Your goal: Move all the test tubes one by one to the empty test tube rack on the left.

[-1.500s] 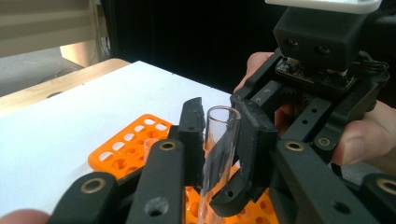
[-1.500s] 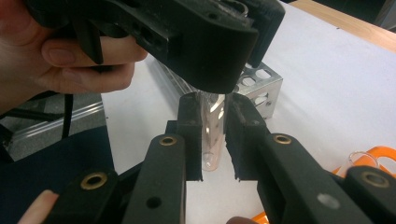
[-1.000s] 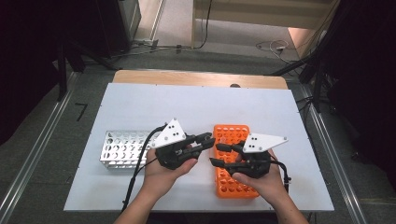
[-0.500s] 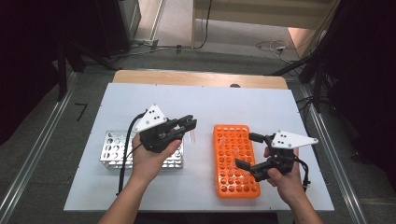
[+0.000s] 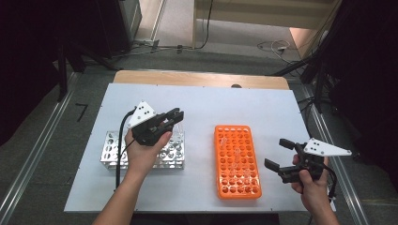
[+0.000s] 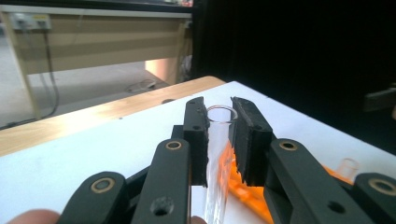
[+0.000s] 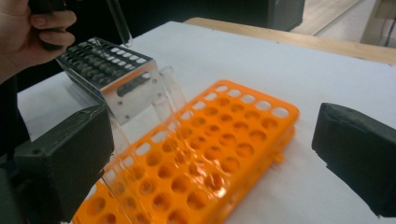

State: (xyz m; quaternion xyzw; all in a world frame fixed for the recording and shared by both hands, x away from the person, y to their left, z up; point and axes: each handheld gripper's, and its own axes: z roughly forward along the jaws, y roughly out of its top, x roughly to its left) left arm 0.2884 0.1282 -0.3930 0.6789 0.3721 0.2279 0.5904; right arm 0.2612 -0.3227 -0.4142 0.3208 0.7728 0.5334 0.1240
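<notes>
Right gripper (image 5: 280, 159) is sitting nearest the person's edge, at about 4 o'clock on the white table (image 5: 211, 108), held in the right hand (image 5: 313, 183); its jaws are standing wide apart with nothing between them, pointing toward 9 o'clock at the orange rack (image 5: 237, 160). Orange rack is lying just beside it, lengthwise from 6 to 12 o'clock, slightly right of table centre, with a few clear tubes (image 7: 170, 95) standing in its wells; the exact count is not readable. At about 8 o'clock the metal rack (image 5: 143, 151) is resting on the table, well apart from the orange one. Left hand (image 5: 143, 152) is holding the left gripper (image 5: 174, 116) above the metal rack's far right corner, pointing toward 2 o'clock. Its jaws are pinching a clear test tube (image 6: 217, 158) near the open rim, tube hanging downward between the pads. Beyond, the wooden table edge (image 5: 197, 78) is running along 12 o'clock, floor cables behind.
</notes>
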